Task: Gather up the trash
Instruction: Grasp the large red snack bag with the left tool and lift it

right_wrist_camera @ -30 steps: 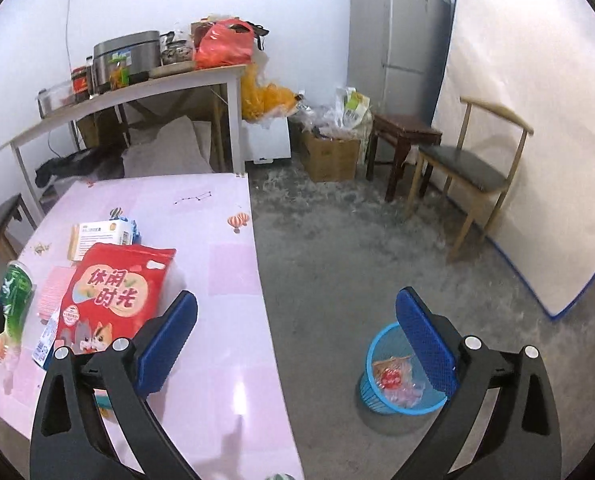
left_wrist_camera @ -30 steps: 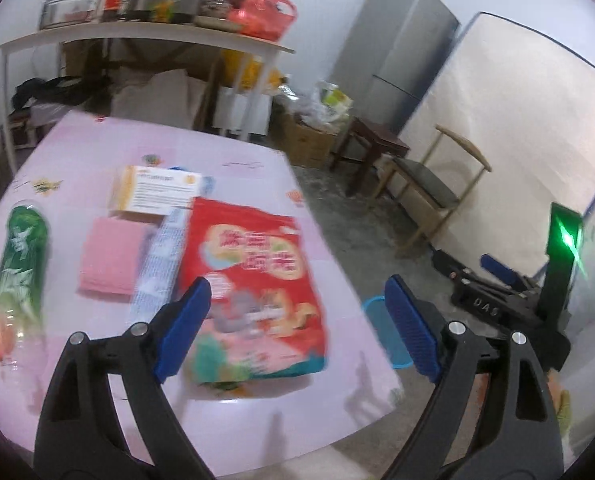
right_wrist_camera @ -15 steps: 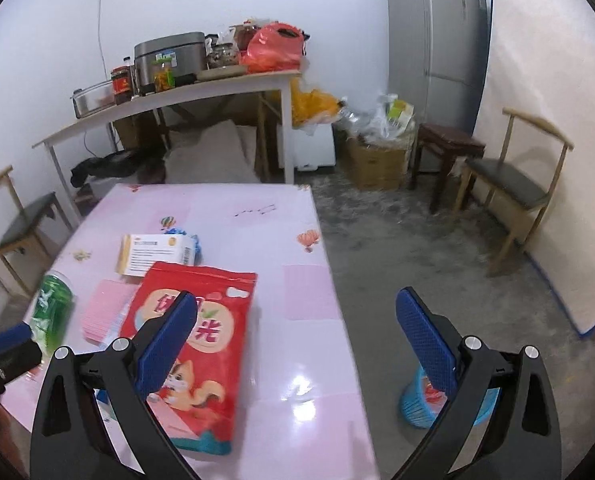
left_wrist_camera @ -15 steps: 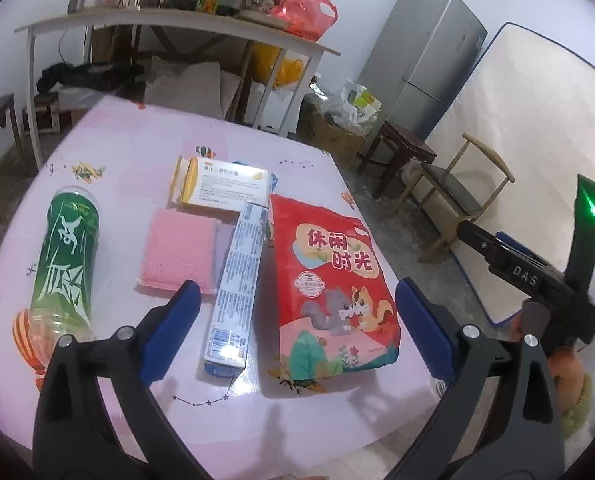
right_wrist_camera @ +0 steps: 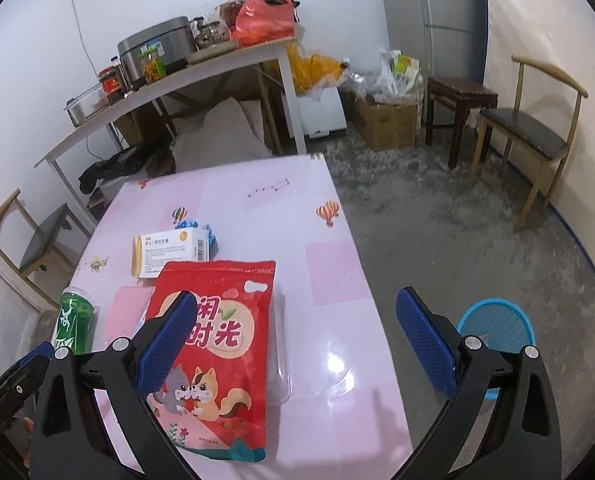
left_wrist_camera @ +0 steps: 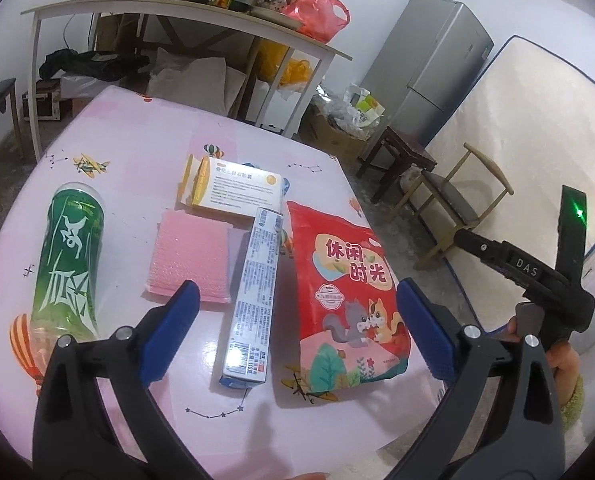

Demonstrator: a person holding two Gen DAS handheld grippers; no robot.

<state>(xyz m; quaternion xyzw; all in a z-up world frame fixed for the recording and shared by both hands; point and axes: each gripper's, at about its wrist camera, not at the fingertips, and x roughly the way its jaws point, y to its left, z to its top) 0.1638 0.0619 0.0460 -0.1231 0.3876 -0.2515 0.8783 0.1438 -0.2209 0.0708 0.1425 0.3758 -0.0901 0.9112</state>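
Centre frame, both wrist views: left gripper and right gripper spread wide, empty, above red snack bag; step = approach. Next: descend, pinch bag, carry to blue bin lower right.

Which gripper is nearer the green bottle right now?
Left. The left gripper hangs just right of the green bottle; the right gripper is beyond the red snack bag.
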